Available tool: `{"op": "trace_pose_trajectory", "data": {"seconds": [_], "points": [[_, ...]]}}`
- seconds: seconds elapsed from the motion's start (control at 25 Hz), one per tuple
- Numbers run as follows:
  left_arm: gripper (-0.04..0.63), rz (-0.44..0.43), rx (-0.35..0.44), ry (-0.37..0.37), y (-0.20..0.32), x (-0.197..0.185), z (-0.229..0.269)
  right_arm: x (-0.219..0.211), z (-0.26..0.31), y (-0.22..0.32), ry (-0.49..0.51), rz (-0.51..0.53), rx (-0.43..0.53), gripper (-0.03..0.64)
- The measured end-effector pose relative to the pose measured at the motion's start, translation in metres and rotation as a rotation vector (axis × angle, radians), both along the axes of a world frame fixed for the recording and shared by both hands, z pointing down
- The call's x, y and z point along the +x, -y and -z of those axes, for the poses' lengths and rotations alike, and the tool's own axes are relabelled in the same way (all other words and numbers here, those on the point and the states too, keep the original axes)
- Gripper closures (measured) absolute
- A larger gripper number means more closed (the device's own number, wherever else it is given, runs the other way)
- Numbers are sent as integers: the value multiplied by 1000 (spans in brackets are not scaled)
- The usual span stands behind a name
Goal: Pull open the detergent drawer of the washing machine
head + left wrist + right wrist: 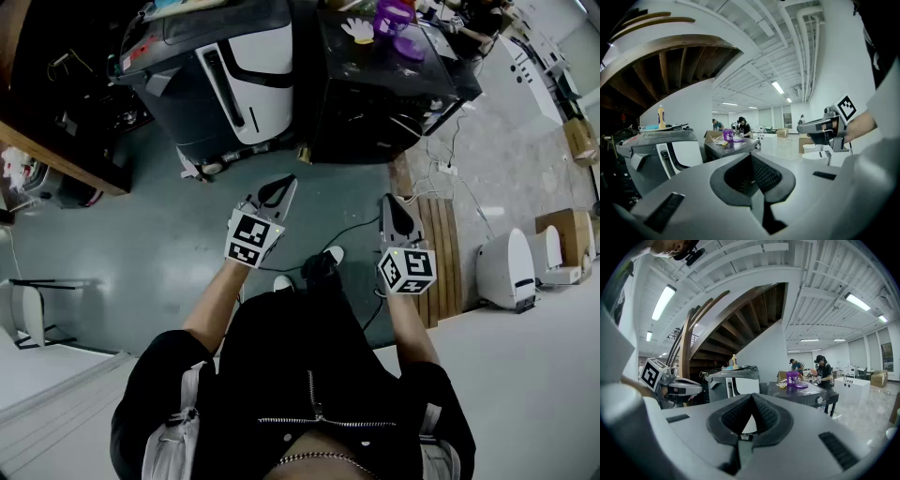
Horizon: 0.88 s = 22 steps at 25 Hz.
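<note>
Black washing machine (187,66) front faces person; left gripper (285,182), right gripper (390,199) jaws closed, empty.

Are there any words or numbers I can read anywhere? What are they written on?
No words or numbers can be read here.
Left marker cube: only black and white squares, no letters.
Right marker cube: the same, only a pattern.
Yellow bottle: any label is too small to read.
Grey and white machine: any print is too blurred to read.
</note>
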<state>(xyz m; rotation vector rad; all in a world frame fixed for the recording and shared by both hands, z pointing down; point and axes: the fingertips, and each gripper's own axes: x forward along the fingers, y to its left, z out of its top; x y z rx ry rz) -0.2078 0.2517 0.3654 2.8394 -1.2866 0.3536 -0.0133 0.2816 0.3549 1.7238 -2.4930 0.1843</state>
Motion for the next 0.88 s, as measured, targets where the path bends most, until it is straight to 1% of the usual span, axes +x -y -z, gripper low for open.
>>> {"op": "trace_pose_trajectory", "data": {"seconds": [0.16,0.24,0.36,0.44,0.52,0.76,0.88], "points": [[575,11,-1,0,1,-5,-5,-10,-2,1,58,41,0,612],[575,15,-17,-7,-1,-7,-9,-11,-1,0,68,48,6,612],[575,9,-30,-30,-3,-7,-8,-14,1,-1,48,55,11,611],[575,1,-36,-36,-4,-6,-11,-19,0,-4,13,73,4,612],[575,-8,-43,-41,-5,-5,-14,-22,-1,-6,5,83,-3,612],[575,-35,-60,-32,1,4,-20,-6,-8,0,69,27,-39,612],[575,-37,-64,-34,12,9,-21,2,-11,10,78,8,-47,612]]}}
